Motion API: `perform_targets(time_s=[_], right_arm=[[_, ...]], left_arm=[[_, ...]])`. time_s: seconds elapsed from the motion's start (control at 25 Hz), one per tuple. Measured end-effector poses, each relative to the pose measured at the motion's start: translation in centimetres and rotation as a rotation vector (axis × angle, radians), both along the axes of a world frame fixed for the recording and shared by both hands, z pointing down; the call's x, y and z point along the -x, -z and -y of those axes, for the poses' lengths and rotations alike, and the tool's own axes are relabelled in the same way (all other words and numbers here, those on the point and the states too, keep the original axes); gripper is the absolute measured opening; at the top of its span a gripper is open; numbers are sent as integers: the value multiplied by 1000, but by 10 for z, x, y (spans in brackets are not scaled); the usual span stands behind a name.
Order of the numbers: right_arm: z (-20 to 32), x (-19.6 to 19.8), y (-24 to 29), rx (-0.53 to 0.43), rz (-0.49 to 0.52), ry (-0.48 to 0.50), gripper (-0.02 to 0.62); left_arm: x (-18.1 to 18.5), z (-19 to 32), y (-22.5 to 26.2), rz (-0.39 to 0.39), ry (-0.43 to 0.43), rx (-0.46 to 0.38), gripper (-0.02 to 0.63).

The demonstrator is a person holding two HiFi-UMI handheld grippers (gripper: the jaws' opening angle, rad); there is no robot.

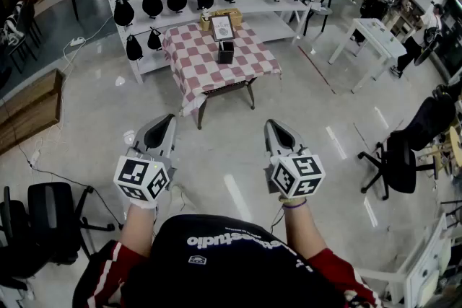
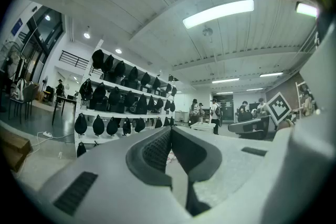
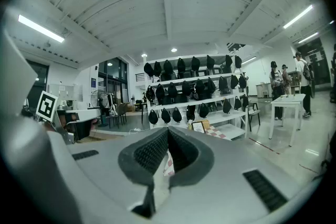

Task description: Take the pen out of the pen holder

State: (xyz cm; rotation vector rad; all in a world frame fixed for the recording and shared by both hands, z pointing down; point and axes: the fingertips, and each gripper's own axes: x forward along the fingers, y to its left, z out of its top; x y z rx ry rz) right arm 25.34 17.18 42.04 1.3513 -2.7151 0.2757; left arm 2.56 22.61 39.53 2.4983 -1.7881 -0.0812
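Floor (image 1: pixel 238 169), pale and glossy, takes up most of the head view, with a long white shelving unit (image 1: pixel 216 3) along the far side, its tiers hung with rows of black bags. In front of the shelves stands a small table (image 1: pixel 195 65) draped in a red-and-white checked cloth. A black office chair (image 1: pixel 397 162) sits off to the right and another dark chair (image 1: pixel 50 216) at the lower left, both well apart from the table. Near the bottom of the view the person holds both tools out side by side above bare floor, well short of the table. The left gripper (image 1: pixel 170 117) has its jaws drawn together, the dark ribbed pads meeting at the tips with nothing between them. The right gripper (image 1: pixel 271 123) is likewise closed and empty, pointing toward the checked cloth. On the table's far edge rest a cardboard box (image 1: pixel 232 14) and a framed card (image 1: pixel 221 27) leaning upright just in front of it. The black pen holder (image 1: pixel 226 52) stands upright near the middle of the cloth, just in front of the card; it is too small and dark to make out the pen inside.
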Motion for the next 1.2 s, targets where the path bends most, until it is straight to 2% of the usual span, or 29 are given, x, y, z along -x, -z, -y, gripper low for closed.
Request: perform_targets(time_s=[1.0, 1.2], right_arm=[[-8, -5, 9, -38, -2, 1, -3], [-12, -11, 7, -36, 23, -3, -2]], left_arm=[[-10, -8, 9, 13, -10, -18, 5], [-17, -12, 8, 15, -14, -17, 5]])
